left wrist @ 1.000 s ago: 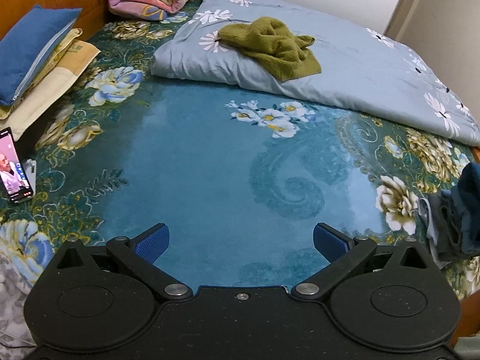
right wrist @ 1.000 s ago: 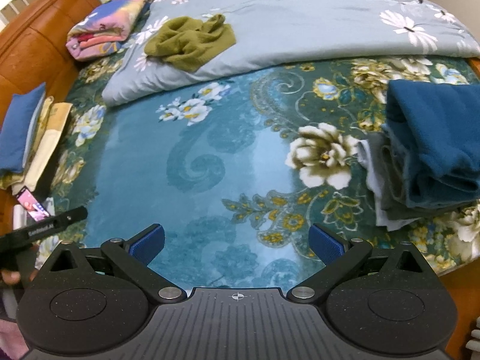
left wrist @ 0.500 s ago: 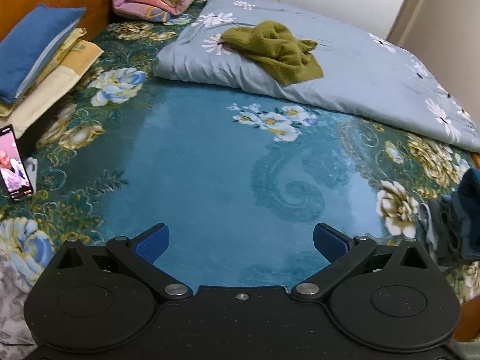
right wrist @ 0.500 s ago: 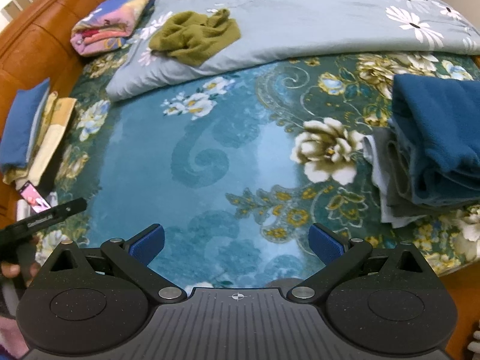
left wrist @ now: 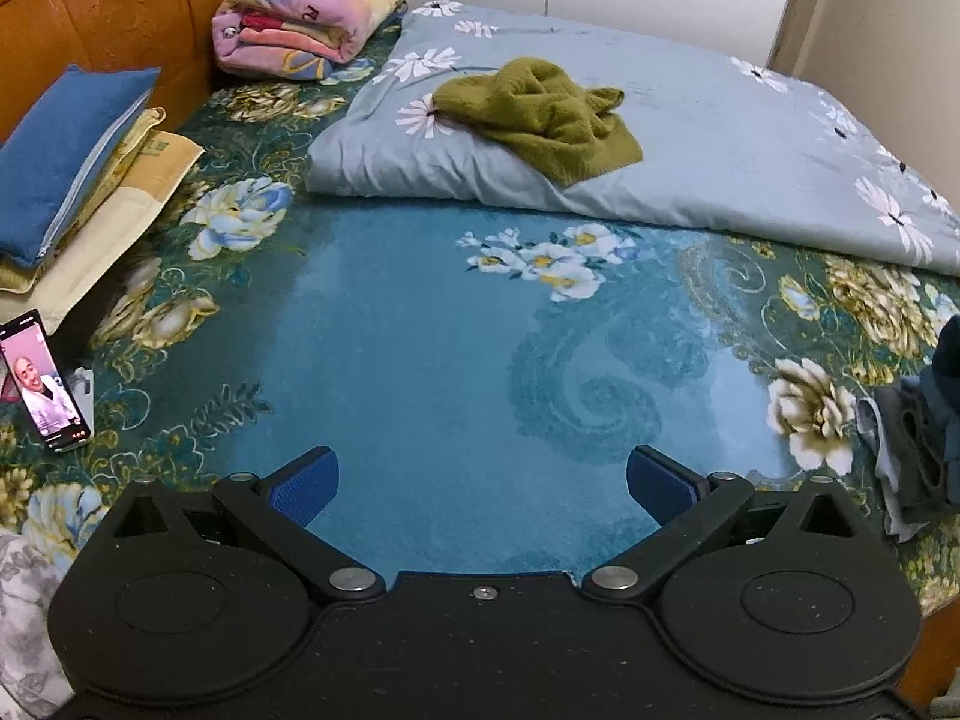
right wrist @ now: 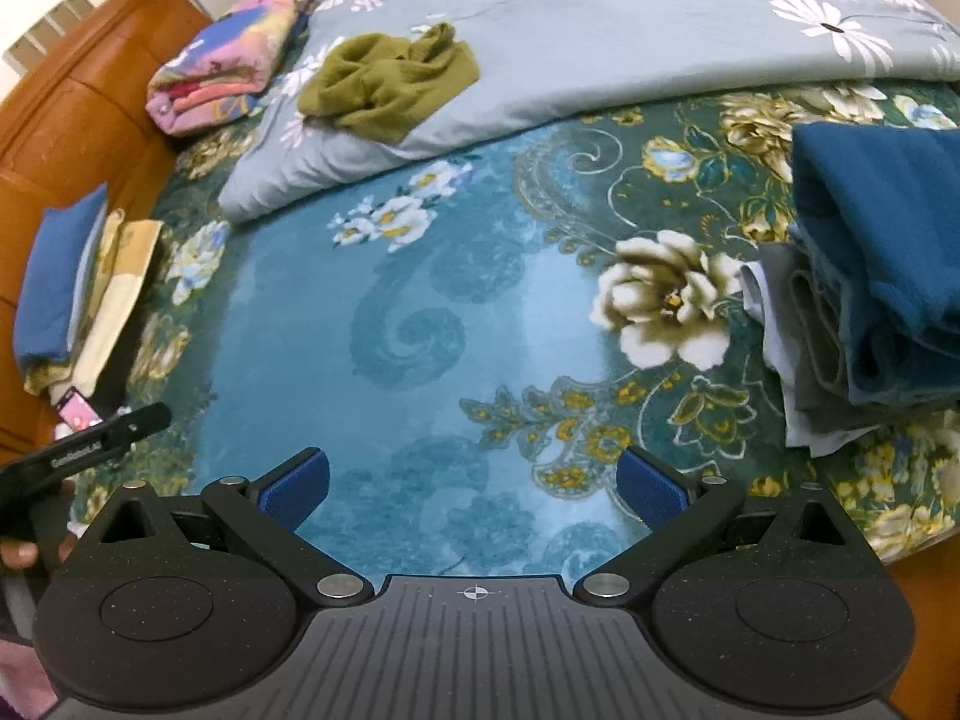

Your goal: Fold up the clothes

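A crumpled olive-green garment [left wrist: 543,114] lies on a grey-blue flowered quilt [left wrist: 690,144] at the far side of the bed; it also shows in the right wrist view [right wrist: 390,81]. A stack of folded clothes with a dark blue one on top [right wrist: 888,276] sits at the bed's right edge, partly seen in the left wrist view [left wrist: 924,426]. My left gripper [left wrist: 483,489] is open and empty above the teal flowered bedspread [left wrist: 420,360]. My right gripper [right wrist: 474,486] is open and empty over the same bedspread [right wrist: 420,276], with the left gripper's body at its far left [right wrist: 78,450].
A folded pink blanket [left wrist: 306,18] lies by the orange headboard [left wrist: 120,6]. A blue pillow on yellow pillows [left wrist: 66,156] sits at the left. A phone with a lit screen [left wrist: 45,381] stands at the left. The wall is behind the quilt.
Both grippers have moved slightly forward and tilted up over the bed, so the olive garment and the quilt sit lower in both views. Both stay open and empty.
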Available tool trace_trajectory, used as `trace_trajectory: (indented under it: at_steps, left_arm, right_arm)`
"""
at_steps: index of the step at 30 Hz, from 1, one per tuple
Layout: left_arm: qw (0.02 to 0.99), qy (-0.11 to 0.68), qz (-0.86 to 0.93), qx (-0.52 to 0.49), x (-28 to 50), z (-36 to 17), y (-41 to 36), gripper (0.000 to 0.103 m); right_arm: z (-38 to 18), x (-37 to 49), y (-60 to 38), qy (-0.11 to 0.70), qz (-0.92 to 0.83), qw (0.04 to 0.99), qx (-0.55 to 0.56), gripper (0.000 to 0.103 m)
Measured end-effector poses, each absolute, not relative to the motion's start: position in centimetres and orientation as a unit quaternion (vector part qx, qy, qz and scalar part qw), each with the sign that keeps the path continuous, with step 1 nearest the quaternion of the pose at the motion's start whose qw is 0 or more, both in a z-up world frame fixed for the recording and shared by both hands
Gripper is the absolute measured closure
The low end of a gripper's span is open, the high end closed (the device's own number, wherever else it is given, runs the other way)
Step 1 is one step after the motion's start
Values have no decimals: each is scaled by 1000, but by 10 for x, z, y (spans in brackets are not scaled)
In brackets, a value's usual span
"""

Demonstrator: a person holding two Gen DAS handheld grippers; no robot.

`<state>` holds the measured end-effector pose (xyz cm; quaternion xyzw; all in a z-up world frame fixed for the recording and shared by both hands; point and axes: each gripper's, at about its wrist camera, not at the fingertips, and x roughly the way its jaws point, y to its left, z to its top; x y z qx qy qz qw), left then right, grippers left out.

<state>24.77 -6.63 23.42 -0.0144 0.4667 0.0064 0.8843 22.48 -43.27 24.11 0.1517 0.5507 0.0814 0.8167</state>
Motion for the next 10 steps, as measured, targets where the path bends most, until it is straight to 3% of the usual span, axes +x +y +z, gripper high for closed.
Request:
trace_trajectory:
  at_steps: [10]
  left_arm:
    - [900, 435, 36, 1, 236, 243, -98, 1]
  right_arm:
    - [236, 210, -470, 555, 75, 811, 170, 0]
